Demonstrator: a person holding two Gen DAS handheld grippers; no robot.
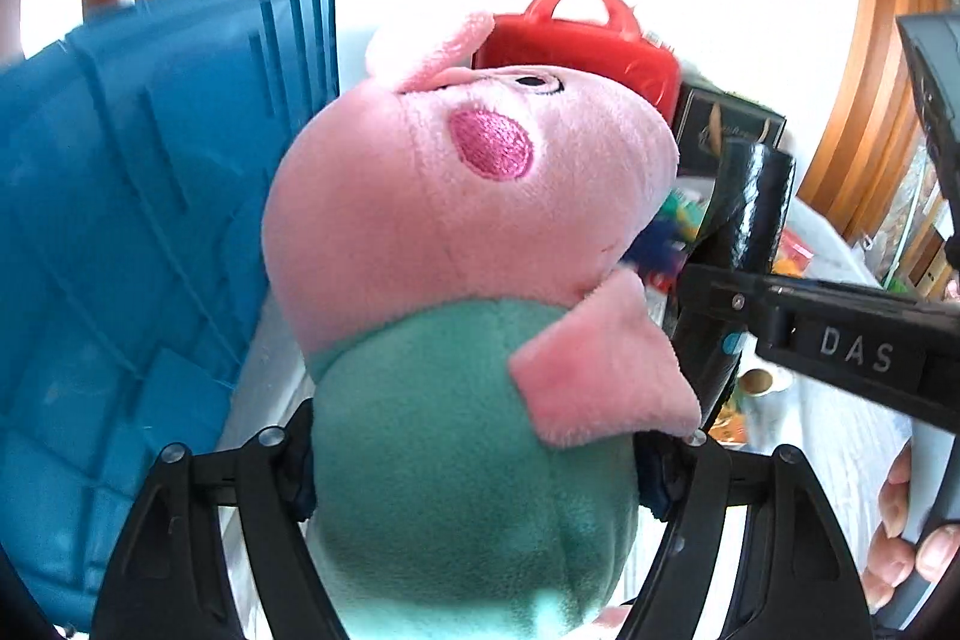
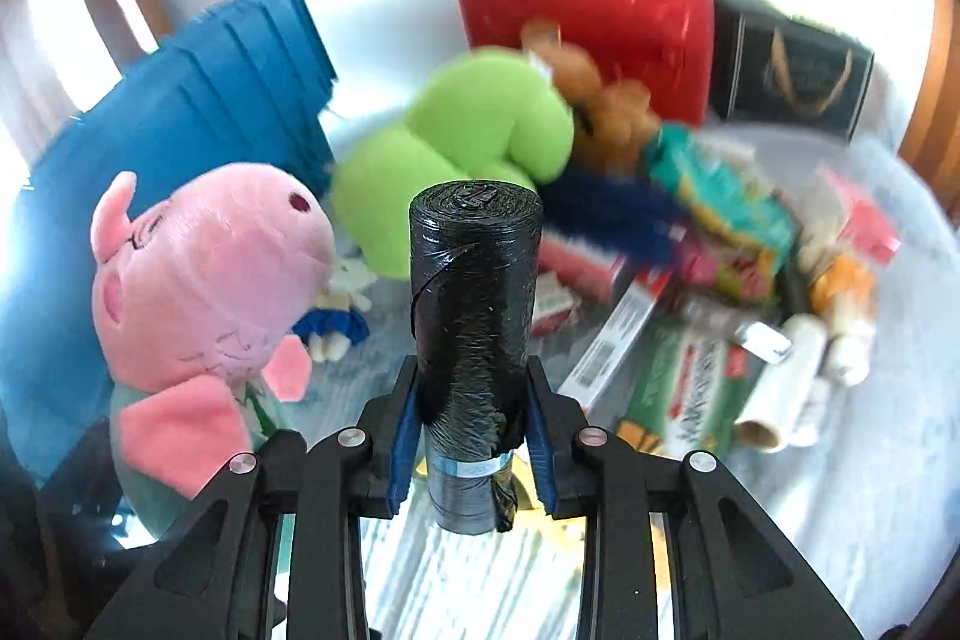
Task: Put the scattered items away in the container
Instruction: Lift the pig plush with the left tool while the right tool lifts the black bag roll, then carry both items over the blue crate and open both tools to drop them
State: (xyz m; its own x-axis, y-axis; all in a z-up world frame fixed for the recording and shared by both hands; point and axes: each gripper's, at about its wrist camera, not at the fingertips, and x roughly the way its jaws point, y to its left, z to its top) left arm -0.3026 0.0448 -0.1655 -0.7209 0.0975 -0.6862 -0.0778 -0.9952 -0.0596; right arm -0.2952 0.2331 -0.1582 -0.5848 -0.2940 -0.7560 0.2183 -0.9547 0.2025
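My left gripper (image 1: 480, 466) is shut on a pink pig plush in a teal top (image 1: 456, 280) and holds it up, filling the left wrist view. The plush also shows at the left of the right wrist view (image 2: 204, 292). My right gripper (image 2: 471, 430) is shut on a black roll of bin bags (image 2: 471, 292), held upright. That roll and the right gripper show at the right of the left wrist view (image 1: 741, 232). A blue plastic container (image 1: 132, 196) lies tipped on the left; it also shows in the right wrist view (image 2: 198, 100).
On the white cloth (image 2: 870, 460) lie a green plush (image 2: 474, 142), a brown plush (image 2: 606, 100), a red plastic case (image 2: 588, 16), a black box (image 2: 792, 70), a blue brush (image 2: 618, 214), boxes, packets and white rolls (image 2: 780, 382). Wooden frames ring the edges.
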